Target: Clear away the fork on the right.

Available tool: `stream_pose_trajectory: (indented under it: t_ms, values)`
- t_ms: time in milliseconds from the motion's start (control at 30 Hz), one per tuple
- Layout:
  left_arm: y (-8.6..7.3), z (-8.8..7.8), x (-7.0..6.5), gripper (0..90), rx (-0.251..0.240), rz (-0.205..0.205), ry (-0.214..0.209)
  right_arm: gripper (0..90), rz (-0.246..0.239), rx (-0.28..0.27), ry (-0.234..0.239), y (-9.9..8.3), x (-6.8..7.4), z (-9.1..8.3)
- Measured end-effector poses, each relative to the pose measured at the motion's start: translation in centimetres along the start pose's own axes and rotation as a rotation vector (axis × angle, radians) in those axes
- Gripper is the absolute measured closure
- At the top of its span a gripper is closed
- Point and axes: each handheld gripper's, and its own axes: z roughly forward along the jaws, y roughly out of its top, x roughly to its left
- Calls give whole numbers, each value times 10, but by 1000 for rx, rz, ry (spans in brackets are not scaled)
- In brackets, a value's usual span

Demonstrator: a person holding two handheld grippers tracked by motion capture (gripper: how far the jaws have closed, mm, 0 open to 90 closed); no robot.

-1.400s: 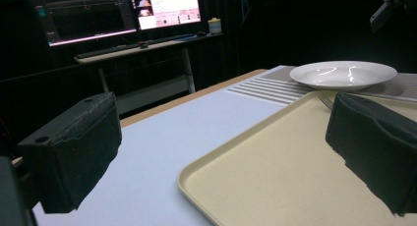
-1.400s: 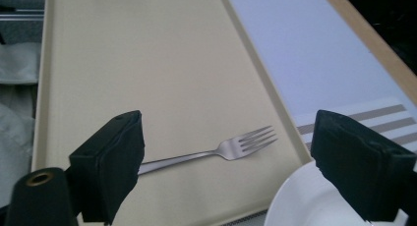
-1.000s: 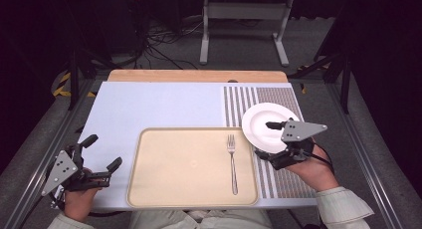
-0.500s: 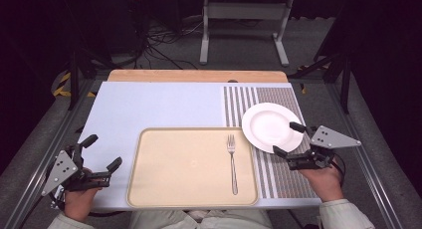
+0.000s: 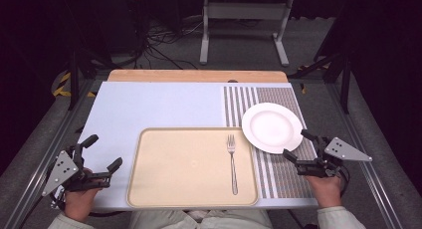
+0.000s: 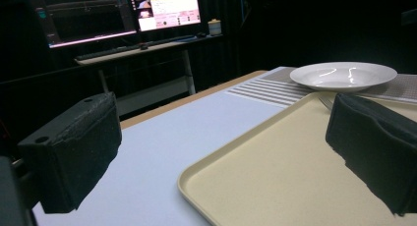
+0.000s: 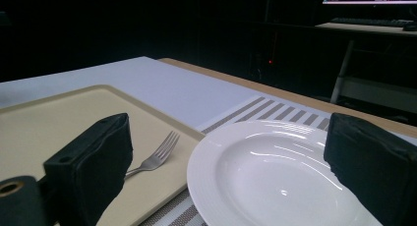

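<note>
A white plate (image 5: 271,127) sits on the striped mat, just right of a beige tray (image 5: 189,164). A fork (image 5: 232,162) lies on the tray's right side. My right gripper (image 5: 297,145) is open just off the plate's near right rim; its jaws have just been opening, with nothing held between them. In the right gripper view the plate (image 7: 275,182) lies ahead of the gripper (image 7: 228,137), and the fork (image 7: 157,157) is to the left. My left gripper (image 5: 104,151) hangs open and empty at the tray's left, facing the tray (image 6: 275,177) and the far plate (image 6: 343,76).
A pale blue mat (image 5: 164,104) covers the table, with a striped placemat (image 5: 278,174) on the right and a wooden strip (image 5: 199,75) along the far edge. Metal rails run down both table sides. Lit monitors (image 6: 167,7) stand on a desk beyond.
My right gripper has moved right and toward the person, off the plate's right rim, and sits lower. The plate stays put. The left gripper has not moved.
</note>
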Motion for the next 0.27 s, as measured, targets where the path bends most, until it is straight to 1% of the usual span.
stream_pose_trajectory:
  t_ms: [33, 100, 167, 267]
  values:
    - [0, 0, -1, 11, -1, 5, -3, 48, 5, -4, -9, -6, -1, 0]
    - [0, 0, -1, 11, -2, 7, -4, 48, 19, -4, -16, -11, -2, 2]
    - [1, 1, -2, 11, -3, 17, -4, 48, 24, 0, -19, -13, -2, 3]
    - [1, 1, -2, 11, 3, 22, -8, 48, 43, -14, -21, -16, -3, 3]
